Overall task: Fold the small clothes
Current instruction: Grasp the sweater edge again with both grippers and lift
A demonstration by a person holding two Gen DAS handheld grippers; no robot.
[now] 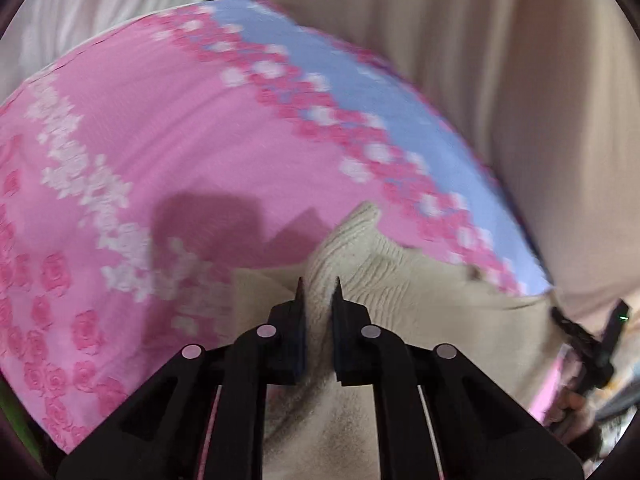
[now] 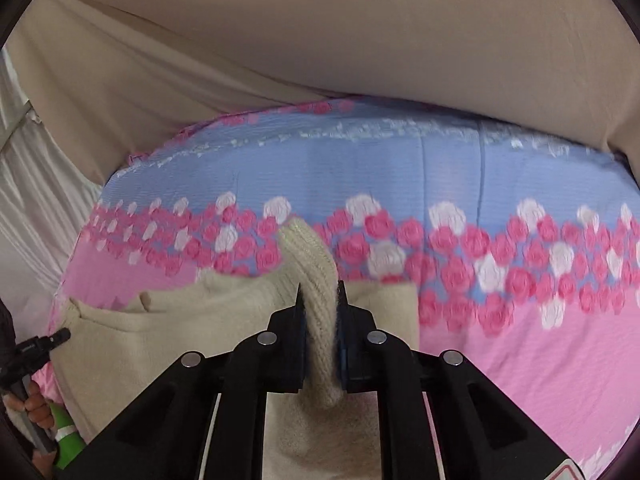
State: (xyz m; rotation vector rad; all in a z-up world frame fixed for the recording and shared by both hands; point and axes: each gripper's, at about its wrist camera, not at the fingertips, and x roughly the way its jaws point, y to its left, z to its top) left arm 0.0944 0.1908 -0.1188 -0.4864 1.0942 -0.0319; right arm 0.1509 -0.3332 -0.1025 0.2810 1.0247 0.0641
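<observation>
Left jaws: the left gripper point(image 1: 319, 286) has its two black fingers drawn close, with a ridge of the cream knit garment point(image 1: 360, 256) pinched in the narrow gap between them.
Right jaws: the right gripper point(image 2: 321, 290) is likewise nearly closed, clamped on a thick ribbed fold of the same garment point(image 2: 312, 264), which bulges up above the tips.
Garment, left wrist view: the ribbed knit rises to a blunt point just above the fingertips, centre-right of the frame; smoother cream fabric spreads from it toward the lower right and passes under the gripper body at bottom centre.
Garment, right wrist view: the ribbed fold stands upright in mid-frame; the flatter part of the garment lies to the lower left, with a smaller piece showing just right of the fingers.
Surface: the garment lies on a bed sheet point(image 1: 168, 128) printed pink and blue with rose bands; in the right wrist view the sheet point(image 2: 520, 340) fills the middle and right.
Shadow: a dark shadow of the gripper falls on the pink sheet just upper left of the left fingertips.
Behind: beige draped cloth point(image 2: 320, 40) fills the top of both frames; paler white cloth point(image 1: 100, 0) shows at the upper left.
Other gripper seen: black gripper parts and a gripping hand show at the lower right edge of the left view and the lower left edge of the right view, beside a green object point(image 2: 66, 436).
Sharpness: the left view is motion-blurred.
</observation>
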